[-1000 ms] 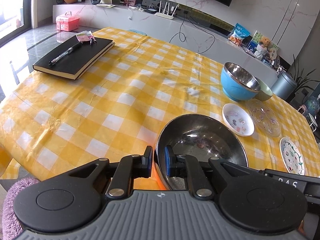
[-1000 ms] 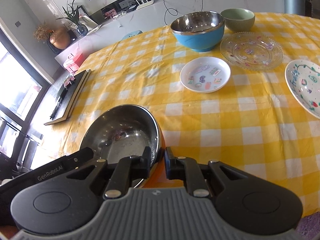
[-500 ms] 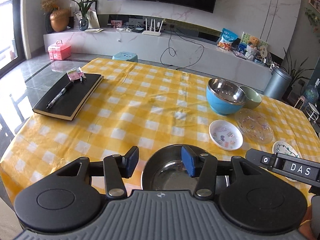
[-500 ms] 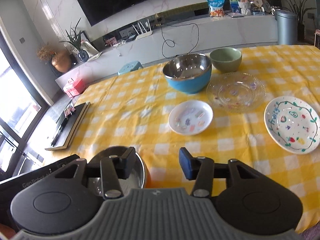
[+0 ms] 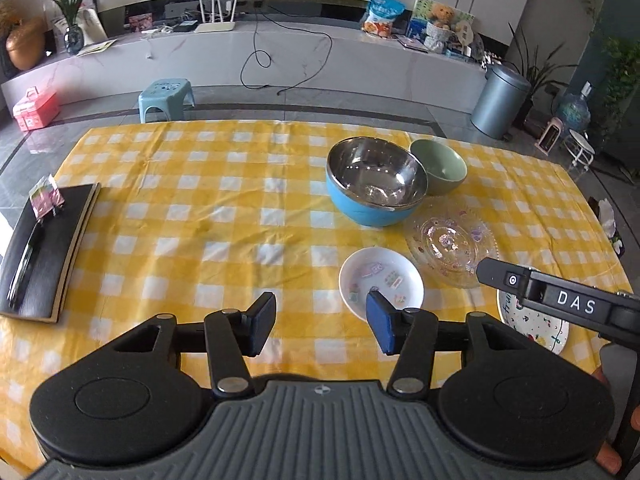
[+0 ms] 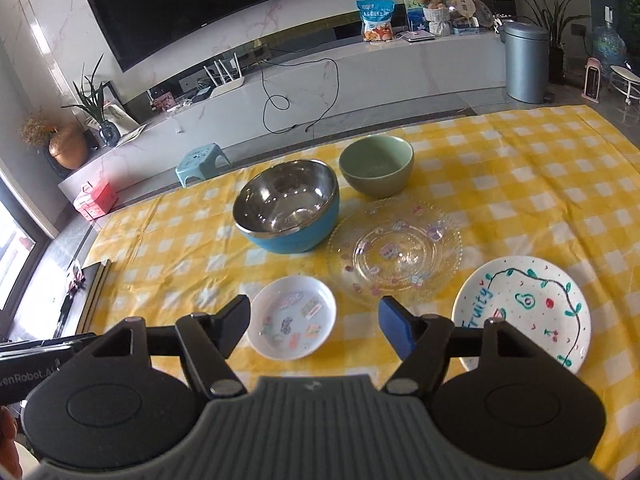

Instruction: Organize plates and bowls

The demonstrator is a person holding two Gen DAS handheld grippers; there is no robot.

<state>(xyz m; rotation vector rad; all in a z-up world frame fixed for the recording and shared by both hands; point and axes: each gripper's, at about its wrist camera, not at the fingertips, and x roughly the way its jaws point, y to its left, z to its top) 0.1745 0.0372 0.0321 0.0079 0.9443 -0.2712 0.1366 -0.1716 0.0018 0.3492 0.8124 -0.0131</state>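
A blue bowl with a steel inside (image 5: 374, 182) (image 6: 289, 213) stands mid-table, touching a green bowl (image 5: 439, 166) (image 6: 376, 165) behind it. In front lie a clear glass plate (image 5: 450, 246) (image 6: 394, 254), a small white dish with stickers (image 5: 380, 280) (image 6: 291, 317) and a white painted "Fruity" plate (image 6: 522, 312) (image 5: 534, 322). My left gripper (image 5: 321, 326) is open and empty, above the near table edge. My right gripper (image 6: 314, 326) is open and empty, above the small dish. The orange steel bowl from before is out of view.
The table has a yellow checked cloth (image 5: 208, 208). A black notebook with a pen (image 5: 42, 244) (image 6: 86, 294) lies at its left edge. The right gripper's body (image 5: 560, 302) crosses the left wrist view. A stool (image 5: 166, 94) and a bin (image 5: 500, 102) stand beyond.
Both grippers let go of the orange steel bowl's rim, opened wide and pulled up and back. The bowl has dropped out of both views.
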